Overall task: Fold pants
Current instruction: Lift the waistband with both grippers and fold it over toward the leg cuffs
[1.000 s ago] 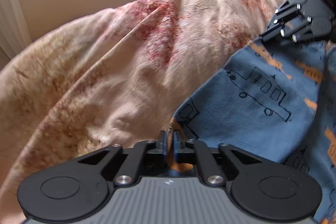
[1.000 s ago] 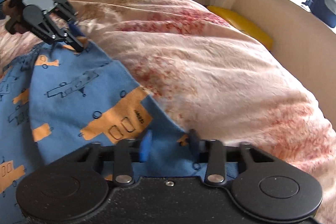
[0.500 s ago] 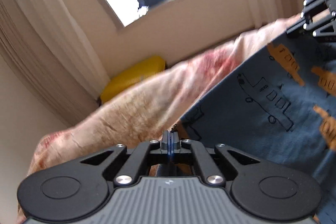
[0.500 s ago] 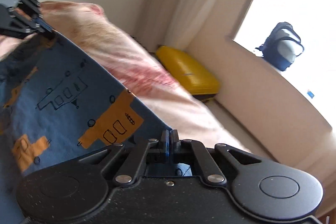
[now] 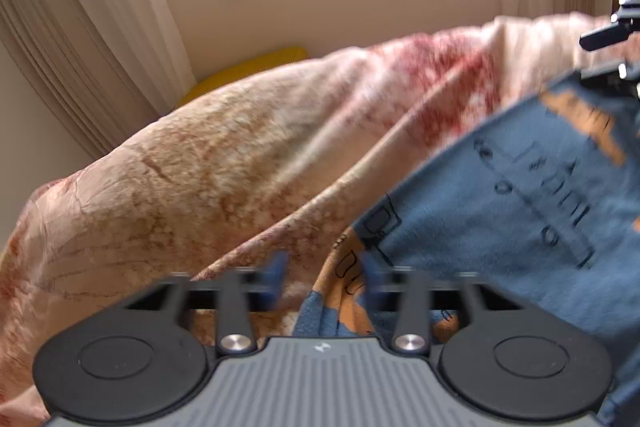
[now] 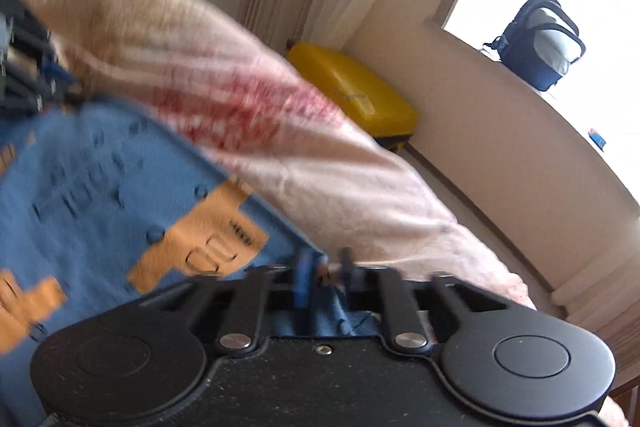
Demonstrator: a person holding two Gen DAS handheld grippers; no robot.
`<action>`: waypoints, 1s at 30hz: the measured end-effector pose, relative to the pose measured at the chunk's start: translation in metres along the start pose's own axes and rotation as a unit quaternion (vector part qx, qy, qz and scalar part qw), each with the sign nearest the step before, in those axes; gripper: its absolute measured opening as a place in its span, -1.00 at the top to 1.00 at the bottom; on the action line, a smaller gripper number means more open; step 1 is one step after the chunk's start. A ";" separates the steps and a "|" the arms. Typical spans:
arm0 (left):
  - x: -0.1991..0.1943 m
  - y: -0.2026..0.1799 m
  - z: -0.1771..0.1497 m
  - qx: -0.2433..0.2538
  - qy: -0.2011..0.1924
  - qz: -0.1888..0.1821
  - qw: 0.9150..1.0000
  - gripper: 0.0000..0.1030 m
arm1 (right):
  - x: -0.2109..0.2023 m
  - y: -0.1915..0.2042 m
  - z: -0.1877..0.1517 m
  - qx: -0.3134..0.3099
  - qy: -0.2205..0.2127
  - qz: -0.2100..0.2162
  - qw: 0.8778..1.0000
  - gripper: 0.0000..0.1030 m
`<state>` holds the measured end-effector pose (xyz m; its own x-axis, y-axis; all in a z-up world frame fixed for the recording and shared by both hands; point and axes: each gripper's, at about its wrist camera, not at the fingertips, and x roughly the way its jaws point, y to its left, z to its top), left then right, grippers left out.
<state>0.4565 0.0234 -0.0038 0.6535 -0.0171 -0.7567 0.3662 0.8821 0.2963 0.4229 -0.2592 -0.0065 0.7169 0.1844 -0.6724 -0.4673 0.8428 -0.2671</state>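
The pants (image 5: 520,195) are blue with orange and outlined vehicle prints and lie on a pink and red blanket (image 5: 240,155); they also show in the right wrist view (image 6: 100,179). My left gripper (image 5: 322,277) is open, its fingers apart on either side of the pants' edge. My right gripper (image 6: 324,277) is open, with a narrower gap around the pants' edge. Each gripper shows at the far side of the other's view, the right one (image 5: 608,39) and the left one (image 6: 24,67). Both views are blurred by motion.
The blanket (image 6: 248,99) covers a bed. A yellow case (image 6: 352,91) lies on the floor beyond the bed by the curtains (image 5: 80,27). A dark backpack (image 6: 540,39) sits on the window sill.
Both grippers were shut on the lifted pants edge half a second ago. Now both jaws have opened and the pants edge has come down towards the blanket.
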 end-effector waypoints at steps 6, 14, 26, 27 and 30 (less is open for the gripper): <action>-0.017 0.031 -0.007 -0.033 -0.018 -0.040 0.999 -0.30 | -0.015 -0.009 0.009 0.006 -0.030 0.028 0.999 -0.33; -0.014 0.033 -0.022 -0.036 0.031 -0.061 0.997 0.87 | 0.009 0.014 0.013 -0.007 0.012 0.049 0.999 0.04; -0.089 0.021 -0.023 0.005 -0.058 -0.017 0.998 0.98 | -0.052 0.002 0.003 0.062 -0.054 0.058 0.995 1.00; -0.099 0.018 -0.026 0.011 -0.071 -0.013 0.997 0.98 | -0.065 0.005 0.002 0.052 -0.065 0.057 0.995 1.00; -0.134 0.006 -0.042 0.054 -0.115 -0.003 0.992 0.98 | -0.106 0.011 0.002 0.010 -0.078 0.070 0.994 1.00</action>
<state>0.3433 0.0505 0.0747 0.7804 -0.1400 -0.6093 0.4313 0.8261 0.3626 0.3421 -0.2683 0.0633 0.7180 0.3750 -0.5864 -0.5581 0.8135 -0.1632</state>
